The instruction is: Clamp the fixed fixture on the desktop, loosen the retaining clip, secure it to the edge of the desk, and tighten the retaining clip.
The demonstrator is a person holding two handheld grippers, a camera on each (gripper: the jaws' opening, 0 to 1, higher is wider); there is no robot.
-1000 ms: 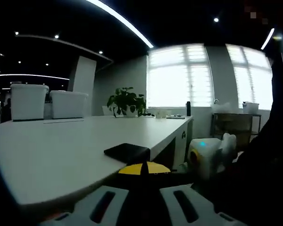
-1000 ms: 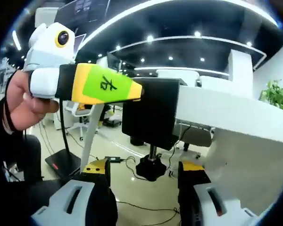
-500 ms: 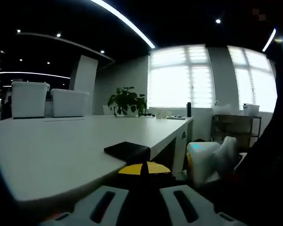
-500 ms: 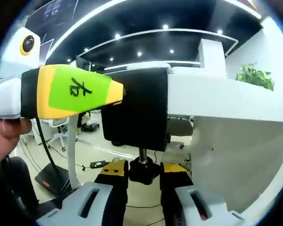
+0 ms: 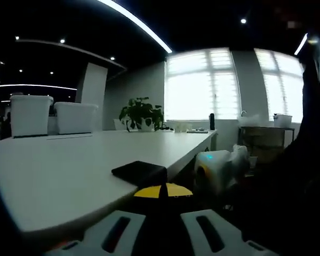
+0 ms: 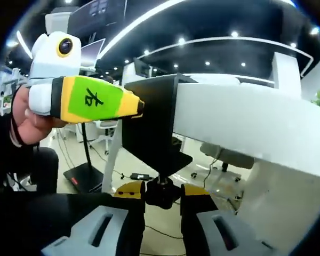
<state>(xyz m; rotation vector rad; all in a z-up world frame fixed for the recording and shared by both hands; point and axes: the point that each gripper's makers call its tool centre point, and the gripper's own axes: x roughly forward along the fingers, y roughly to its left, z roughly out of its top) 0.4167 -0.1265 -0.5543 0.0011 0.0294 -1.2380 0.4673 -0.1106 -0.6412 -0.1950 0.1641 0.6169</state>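
The black clamp point(image 6: 157, 130) sat hooked over the table point(image 6: 245, 125) edge, looking hard and heavy. My right gripper point(image 6: 162, 194) pinched its small round knob point(image 6: 161, 192) underneath, the best place to turn it. My left gripper point(image 5: 162, 200) pressed the clamp's side, closed on it I think.

white grippers point(image 6: 162, 213), yellow-tipped; green-labelled left gripper point(image 6: 90, 101); black sleeve point(image 6: 0, 144).
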